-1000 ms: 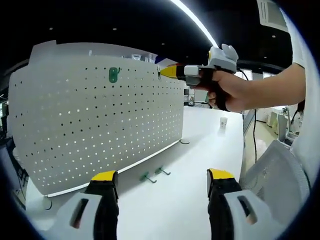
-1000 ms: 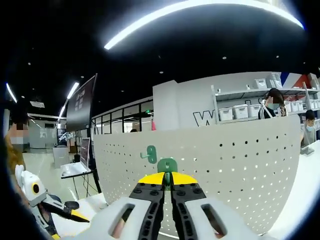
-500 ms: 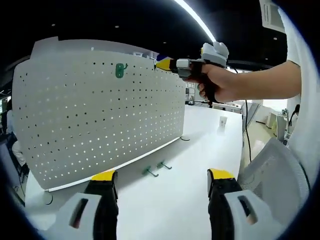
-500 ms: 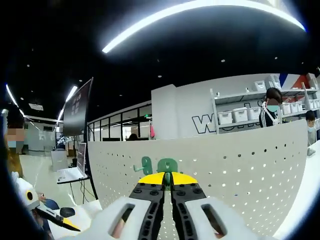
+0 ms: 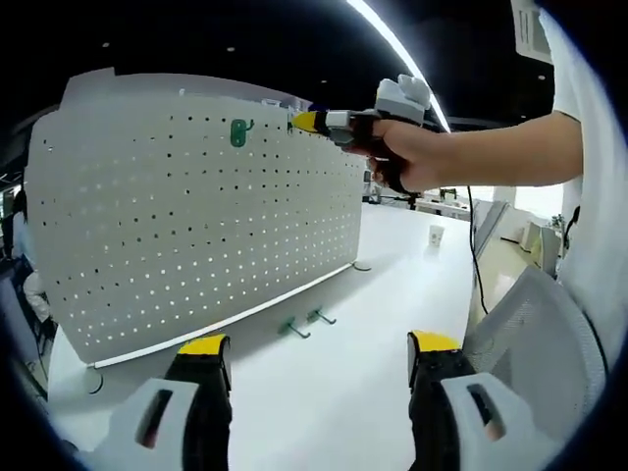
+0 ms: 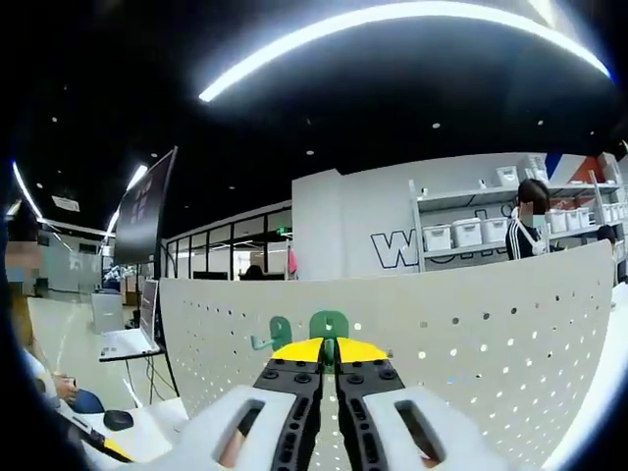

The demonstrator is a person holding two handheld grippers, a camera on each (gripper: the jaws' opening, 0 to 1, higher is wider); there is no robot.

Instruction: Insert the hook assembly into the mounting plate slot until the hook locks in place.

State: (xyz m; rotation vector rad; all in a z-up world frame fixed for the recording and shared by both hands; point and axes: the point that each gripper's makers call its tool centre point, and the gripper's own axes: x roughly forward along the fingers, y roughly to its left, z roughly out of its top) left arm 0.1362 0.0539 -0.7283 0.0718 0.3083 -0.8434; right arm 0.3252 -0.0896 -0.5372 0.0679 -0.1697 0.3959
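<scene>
A white perforated mounting plate (image 5: 196, 226) stands upright on the white table (image 5: 392, 294). One green hook (image 5: 238, 132) is fixed near the plate's top edge. My right gripper (image 5: 304, 122), held in a person's hand, is raised beside that hook at the plate's top. In the right gripper view my right gripper (image 6: 329, 345) is shut on a green hook assembly (image 6: 329, 324), with the fixed green hook (image 6: 275, 334) just to its left on the plate (image 6: 471, 334). My left gripper (image 5: 319, 345) is open and low over the table. Two loose green hooks (image 5: 291, 329) lie at the plate's foot.
A paper cup (image 5: 435, 235) stands farther back on the table. A grey mesh chair (image 5: 545, 324) is at the right. Shelves with bins (image 6: 471, 231) and a standing person (image 6: 535, 211) lie beyond the plate, and a dark screen (image 6: 147, 211) stands at left.
My right gripper has moved left along the plate's top edge with its hook, closing in on the fixed green hook. My left gripper stays open and low.
</scene>
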